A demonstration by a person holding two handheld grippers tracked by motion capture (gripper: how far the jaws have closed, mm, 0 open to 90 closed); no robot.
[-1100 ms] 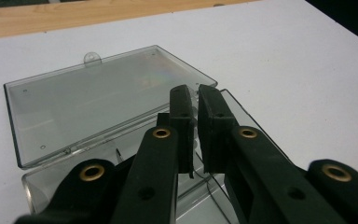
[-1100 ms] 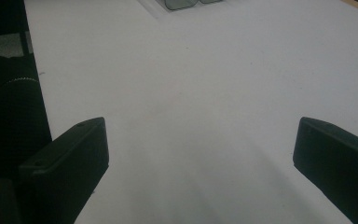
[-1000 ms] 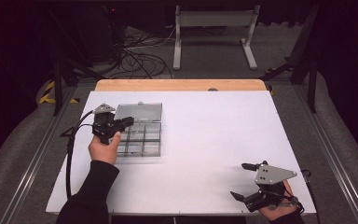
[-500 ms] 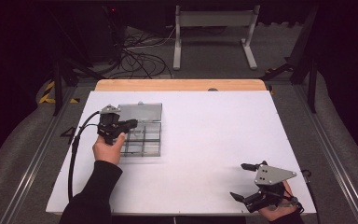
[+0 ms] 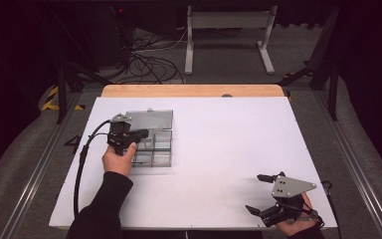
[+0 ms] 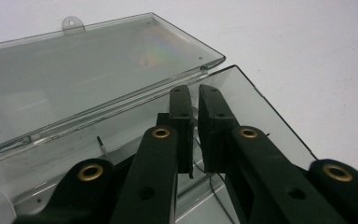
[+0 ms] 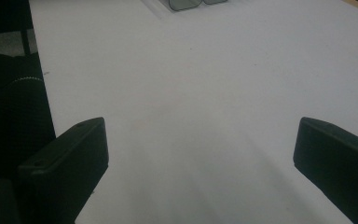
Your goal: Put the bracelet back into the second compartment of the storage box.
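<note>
Table: wide white rectangular table (image 5: 219, 149).
Box: clear plastic compartment box (image 5: 155, 148), lid laid open, on the table's left half.
Left gripper: black left gripper (image 6: 194, 122), jaws nearly closed over the box, nothing visibly between them.
Right gripper: black right gripper (image 5: 260, 194), jaws spread wide, well right of the box.

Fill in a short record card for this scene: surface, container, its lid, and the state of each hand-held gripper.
surface: white table
container: clear compartment box, on the table's left part
lid: lid open, folded back flat
left hand-held gripper: jaws nearly closed, over the box, nothing visibly held
right hand-held gripper: jaws wide apart, above bare table near the front right corner
</note>
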